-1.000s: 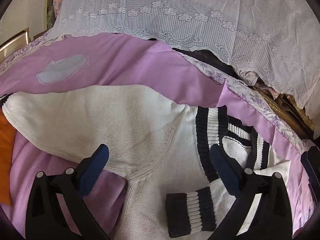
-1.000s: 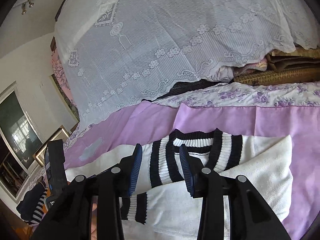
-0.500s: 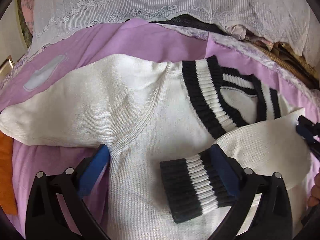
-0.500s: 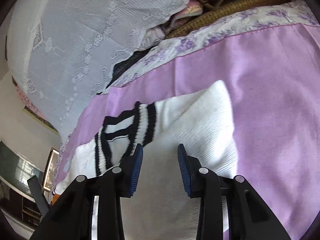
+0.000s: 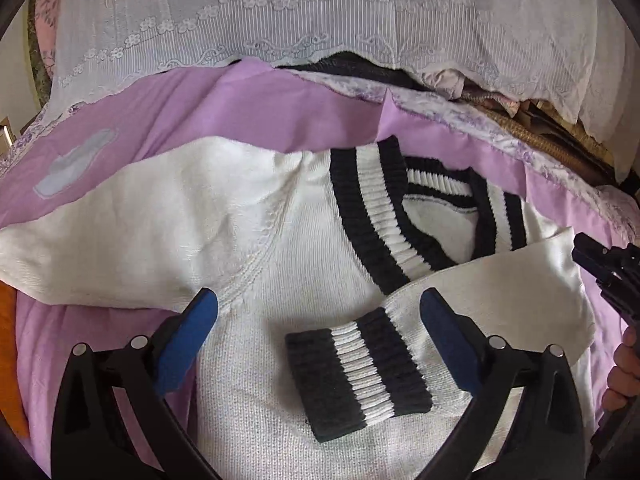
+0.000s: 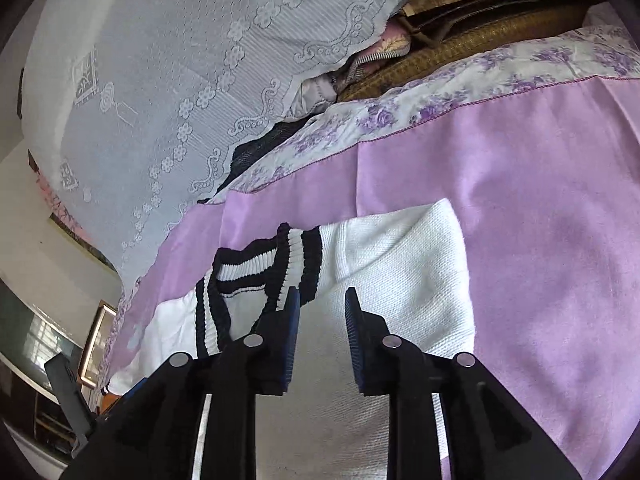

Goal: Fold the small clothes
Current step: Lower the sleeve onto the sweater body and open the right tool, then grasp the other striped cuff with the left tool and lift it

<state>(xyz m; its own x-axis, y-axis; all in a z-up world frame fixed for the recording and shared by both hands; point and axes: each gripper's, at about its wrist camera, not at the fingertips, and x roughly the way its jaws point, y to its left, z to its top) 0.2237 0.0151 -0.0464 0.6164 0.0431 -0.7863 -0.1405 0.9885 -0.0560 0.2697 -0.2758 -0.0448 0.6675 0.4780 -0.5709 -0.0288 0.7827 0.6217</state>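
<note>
A white knit sweater (image 5: 280, 264) with a black-and-white striped collar (image 5: 376, 216) lies flat on the purple sheet (image 5: 240, 112). One sleeve is folded across its chest, striped cuff (image 5: 356, 376) on top. My left gripper (image 5: 318, 304) hovers open over the chest, the cuff lying below between its fingers. My right gripper (image 6: 322, 300) sits low over the folded shoulder of the sweater (image 6: 400, 272), beside the collar (image 6: 288, 256). Its jaws are closing to a narrow gap, with only fabric showing beneath them. The right gripper (image 5: 588, 256) also shows at the left wrist view's right edge.
A white lace cover (image 5: 320, 12) drapes a pile of bedding behind the sheet, with woven mats (image 6: 480, 52) under it. An orange item (image 5: 8, 360) lies at the left edge. A pale patch (image 5: 76, 160) marks the sheet. A hand (image 5: 624, 364) holds the right gripper.
The right gripper dropped and rolled toward the sweater's folded shoulder, and its jaws narrowed. The left gripper shifted over the sweater's chest and stayed open.
</note>
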